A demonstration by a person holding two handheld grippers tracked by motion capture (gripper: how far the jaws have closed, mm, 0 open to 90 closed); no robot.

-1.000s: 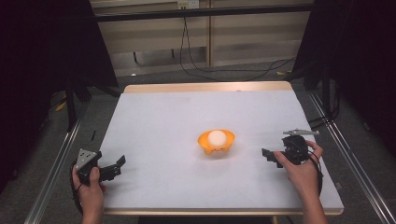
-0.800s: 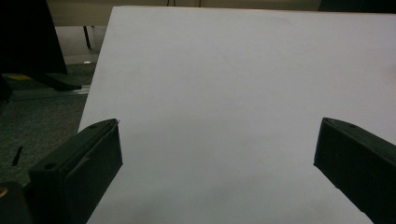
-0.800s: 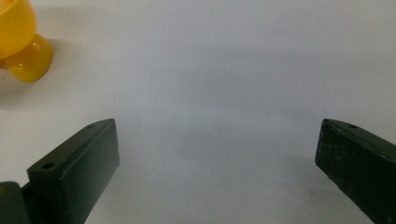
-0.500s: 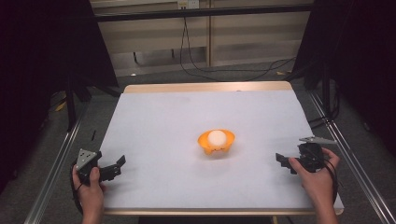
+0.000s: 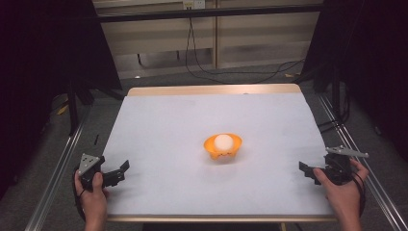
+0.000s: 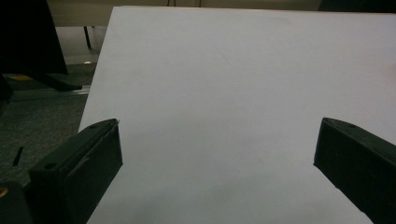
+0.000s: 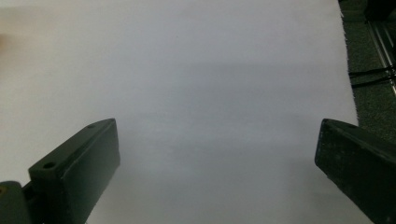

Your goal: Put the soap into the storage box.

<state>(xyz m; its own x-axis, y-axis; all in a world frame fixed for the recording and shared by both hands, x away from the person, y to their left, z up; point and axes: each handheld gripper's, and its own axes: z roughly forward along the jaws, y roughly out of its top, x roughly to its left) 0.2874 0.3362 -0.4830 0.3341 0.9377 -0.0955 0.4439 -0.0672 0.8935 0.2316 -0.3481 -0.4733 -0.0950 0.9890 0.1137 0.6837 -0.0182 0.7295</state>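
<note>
matt white table sheet, wooden edge, glossy orange plastic bowl.

The right gripper has pulled back from the orange bowl toward the table's right edge and a little nearer the person, jaws wide apart. A second ago it sat closer in; now it's well clear of the bowl.

Light fell from above onto the white table, which stood bright while the room around it lay dark — almost black at both sides. The high view was soft; the two gripper views were dim, greyish and hazy.
</note>
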